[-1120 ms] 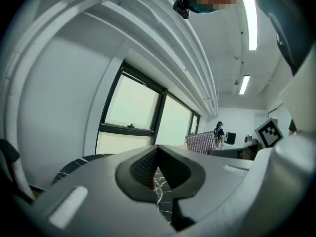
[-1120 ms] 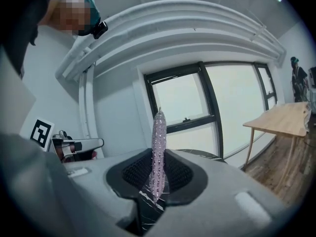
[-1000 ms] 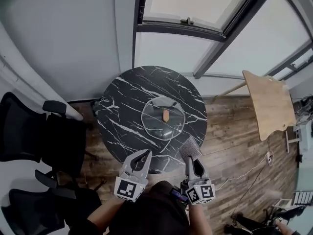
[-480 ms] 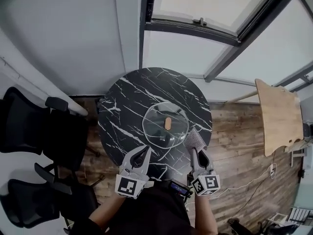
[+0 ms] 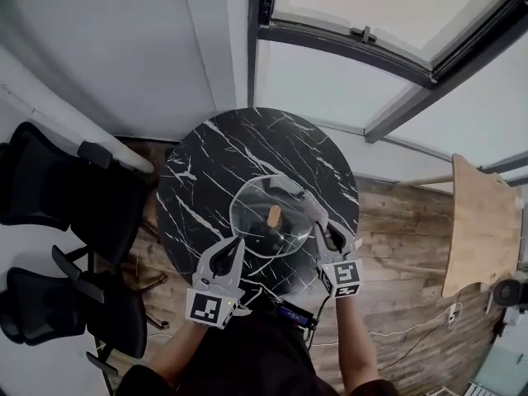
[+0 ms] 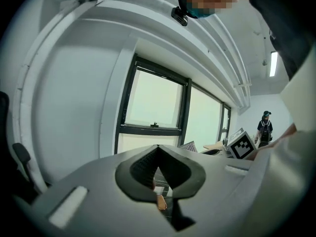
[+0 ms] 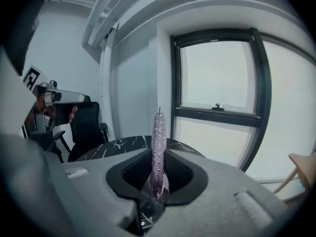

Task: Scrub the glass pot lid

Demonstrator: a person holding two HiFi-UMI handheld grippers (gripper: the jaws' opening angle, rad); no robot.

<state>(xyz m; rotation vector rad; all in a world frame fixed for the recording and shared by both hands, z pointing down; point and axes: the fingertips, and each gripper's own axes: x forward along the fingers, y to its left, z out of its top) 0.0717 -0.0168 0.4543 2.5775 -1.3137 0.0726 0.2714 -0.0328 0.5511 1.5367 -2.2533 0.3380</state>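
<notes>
The glass pot lid (image 5: 257,195) with a wooden knob (image 5: 273,215) lies on the round black marble table (image 5: 206,172). My left gripper (image 5: 238,242) is shut, its tips at the lid's near left rim; I cannot tell whether the rim is between them. In the left gripper view the left gripper (image 6: 158,149) shows the knob (image 6: 160,202) low in its gap. My right gripper (image 5: 323,231) is shut on a glittery scrub pad (image 7: 158,132) at the lid's near right rim. In the right gripper view the pad stands edge-on and upright above the right gripper (image 7: 159,157).
Two black office chairs (image 5: 49,196) (image 5: 49,312) stand left of the table. A wooden tabletop (image 5: 483,221) is at the right over the plank floor (image 5: 404,246). A window (image 5: 371,7) lies beyond the table. A person (image 6: 265,127) stands far off.
Both grippers have moved forward from the table's near edge to the lid's near rim. The scrub pad has gone with the right gripper. The head view has swung to the left.
</notes>
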